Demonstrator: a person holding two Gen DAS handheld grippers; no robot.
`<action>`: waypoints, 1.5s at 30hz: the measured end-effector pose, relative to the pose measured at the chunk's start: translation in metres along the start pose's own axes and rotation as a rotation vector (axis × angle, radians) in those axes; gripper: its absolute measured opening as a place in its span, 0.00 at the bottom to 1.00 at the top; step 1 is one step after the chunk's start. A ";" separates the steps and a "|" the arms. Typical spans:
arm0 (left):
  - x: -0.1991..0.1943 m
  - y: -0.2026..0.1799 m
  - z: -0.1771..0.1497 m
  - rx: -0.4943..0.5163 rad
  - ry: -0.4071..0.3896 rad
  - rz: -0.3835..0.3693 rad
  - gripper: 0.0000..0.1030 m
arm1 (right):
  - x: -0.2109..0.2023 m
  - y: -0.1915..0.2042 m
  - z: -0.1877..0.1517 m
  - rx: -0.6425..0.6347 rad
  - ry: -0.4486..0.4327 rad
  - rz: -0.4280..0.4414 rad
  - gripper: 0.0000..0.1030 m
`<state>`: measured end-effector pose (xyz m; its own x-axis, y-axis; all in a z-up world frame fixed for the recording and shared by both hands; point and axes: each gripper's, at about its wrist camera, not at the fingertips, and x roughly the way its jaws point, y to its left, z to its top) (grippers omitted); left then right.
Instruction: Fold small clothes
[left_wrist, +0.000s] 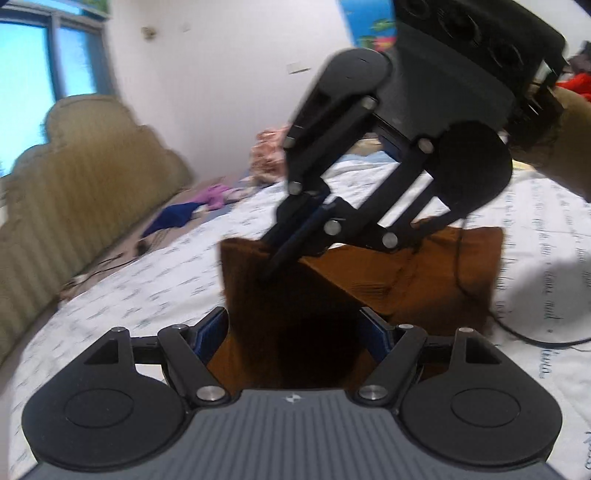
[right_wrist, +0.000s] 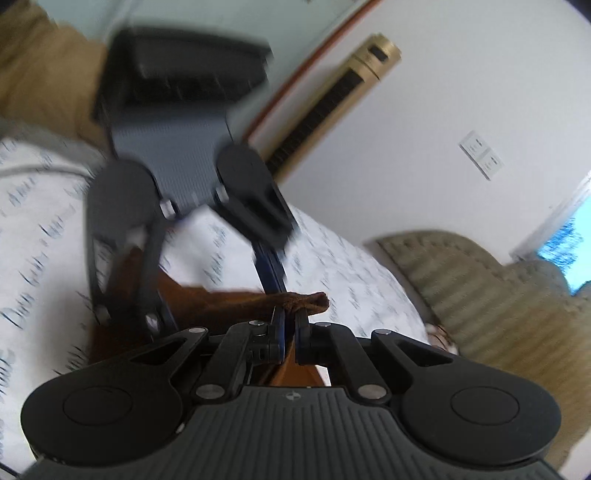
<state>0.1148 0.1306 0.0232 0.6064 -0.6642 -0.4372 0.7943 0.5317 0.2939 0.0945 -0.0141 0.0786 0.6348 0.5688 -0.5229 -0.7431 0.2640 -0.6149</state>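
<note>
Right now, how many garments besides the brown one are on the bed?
3 visible: a dark blue cloth, a purple cloth beside it, and a pink patterned heap by the wall. More may be hidden behind the right gripper.

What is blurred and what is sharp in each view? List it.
Left wrist view: the headboard and wall smear with motion blur; the left gripper is sharp, open around the brown cloth. Right wrist view: the left gripper and sheet print are streaked; the right gripper, shut on the cloth, is sharp.

R gripper pinching brown cloth
</note>
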 end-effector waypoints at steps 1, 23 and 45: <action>0.000 0.003 -0.001 -0.018 0.006 0.008 0.72 | 0.004 0.001 -0.001 0.002 0.007 -0.012 0.06; -0.023 0.011 -0.050 -0.337 0.228 0.286 0.59 | -0.002 -0.047 -0.081 0.669 0.100 -0.461 0.80; 0.027 0.067 -0.031 -0.640 0.249 0.377 0.60 | -0.053 0.057 -0.181 0.470 0.498 -0.527 0.80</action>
<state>0.1830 0.1647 0.0047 0.7448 -0.2816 -0.6050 0.3149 0.9476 -0.0535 0.0573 -0.1704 -0.0355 0.8585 -0.0967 -0.5037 -0.2668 0.7546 -0.5996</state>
